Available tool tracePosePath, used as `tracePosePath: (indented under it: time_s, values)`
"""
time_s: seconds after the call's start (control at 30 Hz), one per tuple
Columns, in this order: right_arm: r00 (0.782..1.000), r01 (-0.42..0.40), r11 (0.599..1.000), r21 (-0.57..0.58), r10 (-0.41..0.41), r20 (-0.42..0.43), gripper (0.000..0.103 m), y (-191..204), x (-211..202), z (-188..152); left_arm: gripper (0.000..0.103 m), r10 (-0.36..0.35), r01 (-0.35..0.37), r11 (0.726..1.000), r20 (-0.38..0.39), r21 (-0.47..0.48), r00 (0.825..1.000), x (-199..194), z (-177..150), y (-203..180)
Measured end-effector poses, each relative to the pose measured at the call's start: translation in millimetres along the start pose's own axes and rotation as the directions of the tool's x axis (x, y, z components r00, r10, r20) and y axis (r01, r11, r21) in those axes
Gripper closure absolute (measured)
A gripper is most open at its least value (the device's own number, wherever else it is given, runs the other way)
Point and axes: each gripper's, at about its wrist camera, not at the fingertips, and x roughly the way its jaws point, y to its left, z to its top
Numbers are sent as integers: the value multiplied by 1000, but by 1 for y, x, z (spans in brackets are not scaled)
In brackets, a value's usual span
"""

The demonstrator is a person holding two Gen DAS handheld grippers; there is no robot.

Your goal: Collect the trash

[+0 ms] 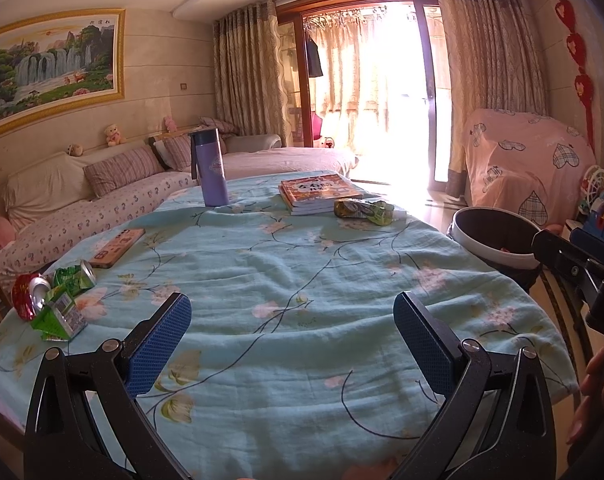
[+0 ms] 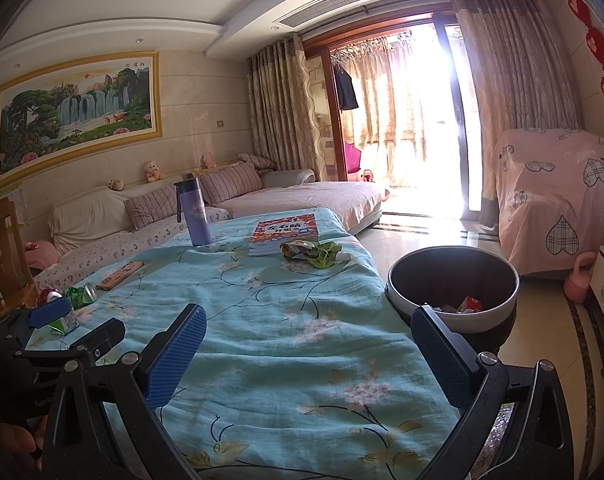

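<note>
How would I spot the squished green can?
Find the table's blue flowered cloth and go to its left corner, where trash is piled. The green can lies sideways between a red can and a flat wooden board, its silver end showing.

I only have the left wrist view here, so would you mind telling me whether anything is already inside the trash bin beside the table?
Observer: Yes. The right wrist view looks into the trash bin, and a red carton lies among other scraps at the bottom.
Operator: Thank you. Is the right gripper holding anything?
Observer: No. The right gripper is open and empty above the floral tablecloth.
Operator: And where does the left gripper sit relative to the crushed cans?
Observer: From the right wrist view, the left gripper is open beside the crushed green can and green carton, touching neither as far as I can tell.
</note>
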Motion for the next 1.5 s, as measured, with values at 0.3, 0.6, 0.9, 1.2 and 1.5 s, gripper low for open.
tracePosePath:
  time_s: [0.3, 0.6, 0.9, 1.2, 1.5]
  values:
    - [1000, -3, 1000, 1, 3, -2, 0, 1, 0, 0, 0, -2, 2, 1000, -5, 5, 1000, 0, -2, -1]
    - [1000, -7, 1000, 2, 7, -6, 0, 2, 1, 0, 0, -4, 4, 1000, -13, 7, 1000, 2, -4, -1]
    - [1000, -8, 1000, -3, 8, -12, 0, 7, 3, -2, 0, -4, 4, 1000, -18, 3, 1000, 4, -5, 1]
    - [1000, -6, 1000, -4, 6, -15, 0, 6, 2, -3, 0, -8, 8, 1000, -21, 4, 1000, 3, -5, 1]
    - [1000, -6, 1000, -2, 6, -18, 0, 5, 3, -3, 0, -9, 9, 1000, -24, -2, 1000, 4, -5, 1]
